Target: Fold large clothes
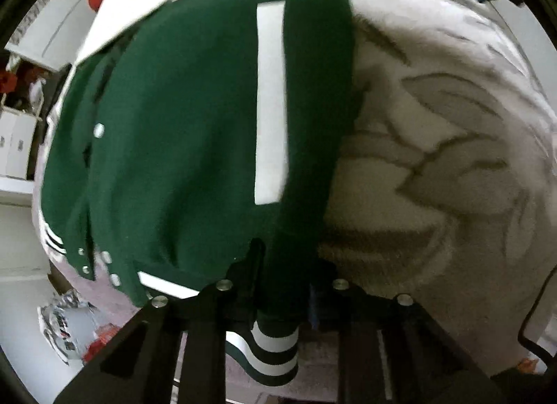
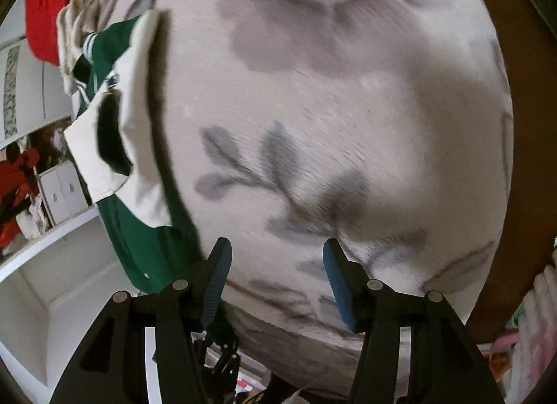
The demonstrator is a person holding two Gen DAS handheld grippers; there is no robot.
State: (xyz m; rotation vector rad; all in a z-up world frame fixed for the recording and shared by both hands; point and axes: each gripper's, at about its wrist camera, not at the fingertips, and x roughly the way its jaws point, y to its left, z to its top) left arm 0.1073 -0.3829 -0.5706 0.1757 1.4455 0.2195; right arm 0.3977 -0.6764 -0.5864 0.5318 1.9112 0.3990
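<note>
Left hand-held gripper [image 1: 283,285] clamping green jacket [image 1: 195,132] hem; right hand-held gripper [image 2: 276,278] hanging released over bed [image 2: 348,125]. Advice: keeping fold edge taut, aligned.

jacket [image 1: 195,132] on bedspread [image 1: 435,160], left tool [image 1: 285,285] at its hem

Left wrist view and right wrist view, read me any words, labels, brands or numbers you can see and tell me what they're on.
No text can be read in either view.
Crumpled white and red printed packaging: printed marks, too blurred to read.
Green varsity jacket with white stripes, clamped in the left gripper: plain stripes, no lettering visible.
Grey floral bedspread: pattern only.
</note>
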